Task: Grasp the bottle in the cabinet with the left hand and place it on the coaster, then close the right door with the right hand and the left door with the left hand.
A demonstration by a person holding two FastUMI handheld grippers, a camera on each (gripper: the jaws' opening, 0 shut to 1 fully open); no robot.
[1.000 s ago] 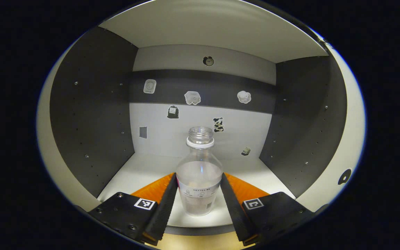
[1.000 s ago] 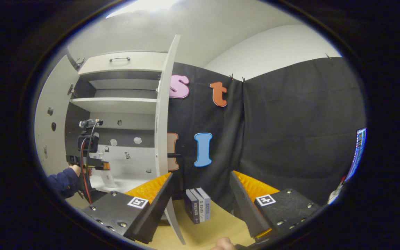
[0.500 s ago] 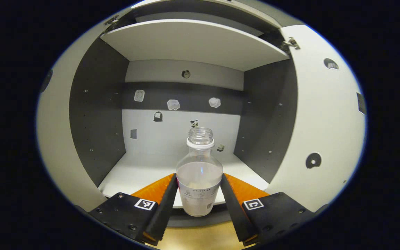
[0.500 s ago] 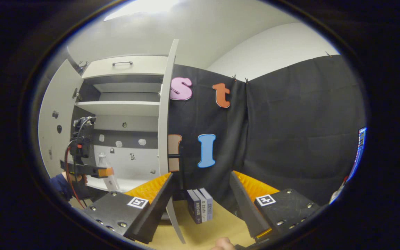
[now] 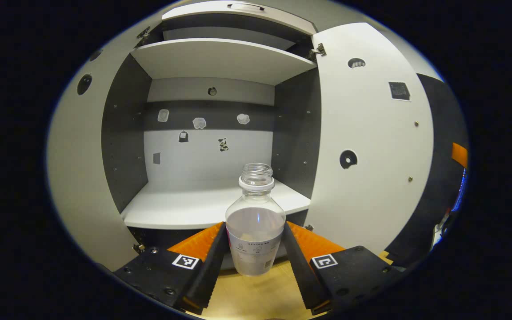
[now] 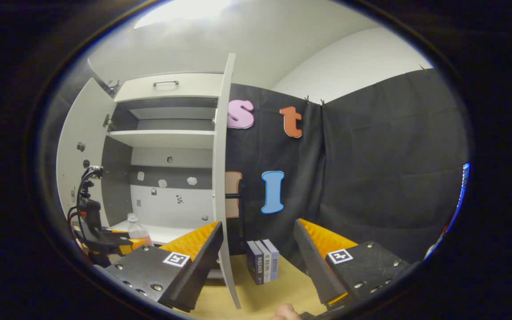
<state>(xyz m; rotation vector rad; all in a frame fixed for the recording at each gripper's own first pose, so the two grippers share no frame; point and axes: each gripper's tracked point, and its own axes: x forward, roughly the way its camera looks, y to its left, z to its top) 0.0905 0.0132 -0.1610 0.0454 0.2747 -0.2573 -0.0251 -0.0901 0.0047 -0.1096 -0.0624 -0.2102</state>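
1. While it points level at the open cabinet (image 5: 211, 58), the left gripper (image 5: 255, 249) clamps the bottle (image 5: 255, 231) upright, one finger pressed against each side of its lower body. In the right gripper view that left gripper (image 6: 105, 238) sits low at the left edge, in front of the cabinet (image 6: 167, 138), with cables rising above it and the bottle (image 6: 137, 230) at its tip.
2. The right gripper (image 6: 258, 262) hangs level and spread wide, its fingers apart with nothing between them. It faces the edge of the right door (image 6: 221, 178), and a fingertip (image 6: 285, 312) shows at the bottom rim.
3. The bottle has no cap; its clear body looks cloudy and carries a label. It hangs in front of the lower shelf (image 5: 211, 206), over the wooden table (image 5: 256, 295), not standing on anything.
4. The lower compartment holds nothing loose; small stickers (image 5: 199, 123) dot its back wall. The upper shelf (image 5: 220, 60) is bare too.
5. Both doors stand open: the left door (image 5: 74, 178) and the right door (image 5: 362, 146) flank the opening.
6. Three books (image 6: 263, 266) stand upright together on the table (image 6: 282, 289), just right of the right door.
7. A second ago the bottle stood inside on the lower shelf, already gripped; half a second ago it was at the shelf's front edge. Now it is outside, and the cabinet looks farther off. The right gripper has barely shifted.
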